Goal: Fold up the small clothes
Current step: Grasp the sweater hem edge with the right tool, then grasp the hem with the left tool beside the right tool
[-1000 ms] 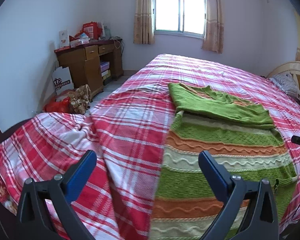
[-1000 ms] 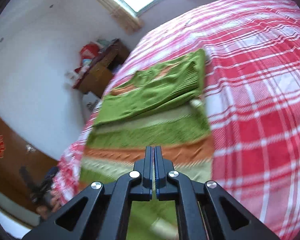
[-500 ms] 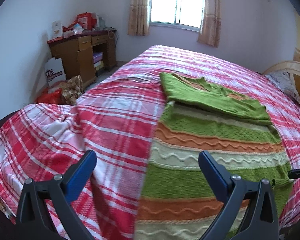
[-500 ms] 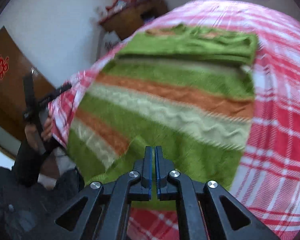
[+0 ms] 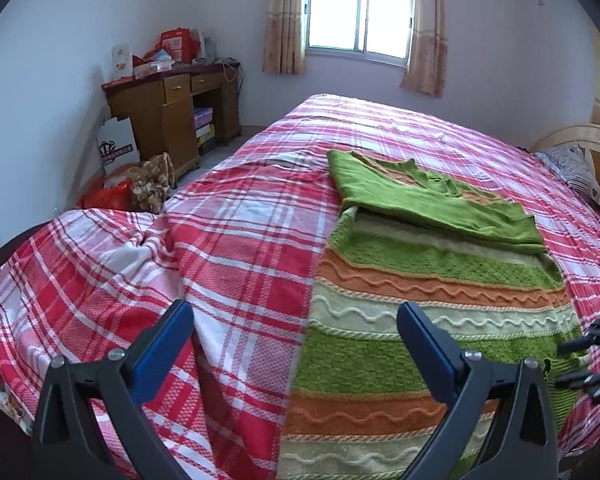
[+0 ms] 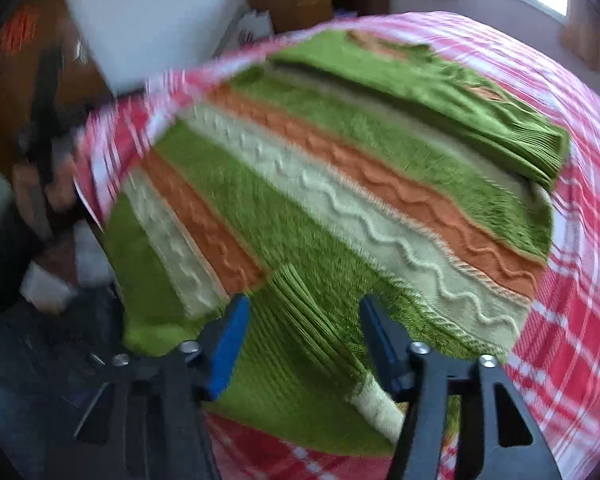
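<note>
Left gripper [image 5: 294, 334]: jaws wide apart, holding nothing, above bed [image 5: 236, 248]. Right gripper [image 6: 304, 330]: jaws apart, straddling near hem of sweater [image 6: 340, 184].

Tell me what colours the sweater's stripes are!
The sweater has green, orange and cream wavy stripes, clearest in the left wrist view.

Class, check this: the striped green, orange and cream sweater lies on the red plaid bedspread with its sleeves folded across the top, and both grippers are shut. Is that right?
Not quite. Both grippers are open: the left gripper in the left wrist view and the right gripper in the right wrist view each show blue fingers spread apart. The sweater does lie on the bedspread, sleeves folded across its top.
</note>
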`<state>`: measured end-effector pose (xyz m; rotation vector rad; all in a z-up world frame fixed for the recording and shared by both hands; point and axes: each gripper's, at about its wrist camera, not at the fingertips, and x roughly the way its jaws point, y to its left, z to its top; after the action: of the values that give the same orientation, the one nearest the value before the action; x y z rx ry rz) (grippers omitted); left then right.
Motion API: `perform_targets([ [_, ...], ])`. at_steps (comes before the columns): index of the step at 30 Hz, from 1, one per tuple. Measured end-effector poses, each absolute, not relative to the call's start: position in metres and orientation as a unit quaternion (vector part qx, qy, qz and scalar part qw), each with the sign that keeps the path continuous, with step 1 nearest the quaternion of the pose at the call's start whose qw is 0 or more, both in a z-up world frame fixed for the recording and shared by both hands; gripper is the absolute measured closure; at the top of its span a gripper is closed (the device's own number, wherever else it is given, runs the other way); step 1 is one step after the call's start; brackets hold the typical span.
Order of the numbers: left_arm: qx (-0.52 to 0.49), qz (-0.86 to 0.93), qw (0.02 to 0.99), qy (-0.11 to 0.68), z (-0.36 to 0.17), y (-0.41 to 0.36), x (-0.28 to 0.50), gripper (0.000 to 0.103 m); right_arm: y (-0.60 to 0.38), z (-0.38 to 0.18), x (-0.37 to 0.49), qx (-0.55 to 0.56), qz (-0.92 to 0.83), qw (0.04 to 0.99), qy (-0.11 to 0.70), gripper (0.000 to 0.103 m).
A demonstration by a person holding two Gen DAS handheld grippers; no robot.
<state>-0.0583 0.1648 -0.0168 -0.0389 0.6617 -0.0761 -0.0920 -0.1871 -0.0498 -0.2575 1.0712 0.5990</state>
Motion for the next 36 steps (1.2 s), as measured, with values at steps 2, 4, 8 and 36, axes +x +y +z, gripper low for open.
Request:
perform_targets([
  [2,-0.015,-0.033,0.946,0.321,-0.014,0.167,-0.059,0.000,-0.176,-0.058,-0.098,-0.172,0.280,0.806,0.491,0.048],
  [4,-0.014,-0.029,0.947,0.319,-0.012,0.171,-0.059,0.000,-0.164,-0.058,-0.108,-0.222,0.279,0.804,0.476,0.073],
  [8,-0.017,-0.022,0.947,0.320,-0.011,0.179,-0.053,0.000,-0.157,-0.047,-0.121,-0.244,0.287,0.802,0.464,0.094],
  [36,0.007,-0.128,0.914,0.385,-0.065,0.149,-0.037,0.052,-0.277,-0.059,-0.058,0.106,0.113,0.891,0.427,0.094],
])
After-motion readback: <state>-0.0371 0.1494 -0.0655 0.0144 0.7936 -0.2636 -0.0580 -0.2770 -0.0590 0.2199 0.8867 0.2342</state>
